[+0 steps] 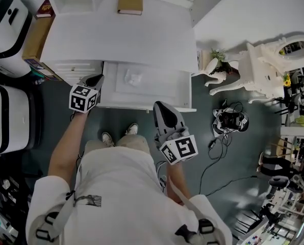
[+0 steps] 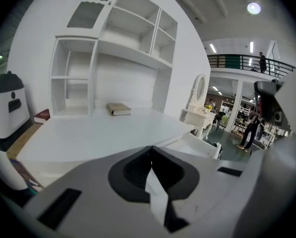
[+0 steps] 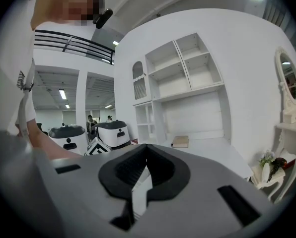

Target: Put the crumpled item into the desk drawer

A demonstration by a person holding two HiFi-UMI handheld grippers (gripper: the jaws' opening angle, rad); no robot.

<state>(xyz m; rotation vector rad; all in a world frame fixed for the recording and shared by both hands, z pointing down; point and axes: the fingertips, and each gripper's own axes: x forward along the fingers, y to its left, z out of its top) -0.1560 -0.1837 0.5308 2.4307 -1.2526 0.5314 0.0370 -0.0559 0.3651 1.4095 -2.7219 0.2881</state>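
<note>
No legible text, brand, number or sign found in any view.

The left marker cube (image 1: 83,99) on the left gripper (image 1: 94,79) and the right marker cube (image 1: 179,149) on the right gripper (image 1: 159,106) carry black-and-white square code patterns only, with no characters. The tan book (image 1: 130,2) on the desk shows a plain cover. The red-covered book (image 1: 45,7) bears print too small to read. The dark printed patch (image 1: 93,200) on the person's shirt is illegible.
</note>
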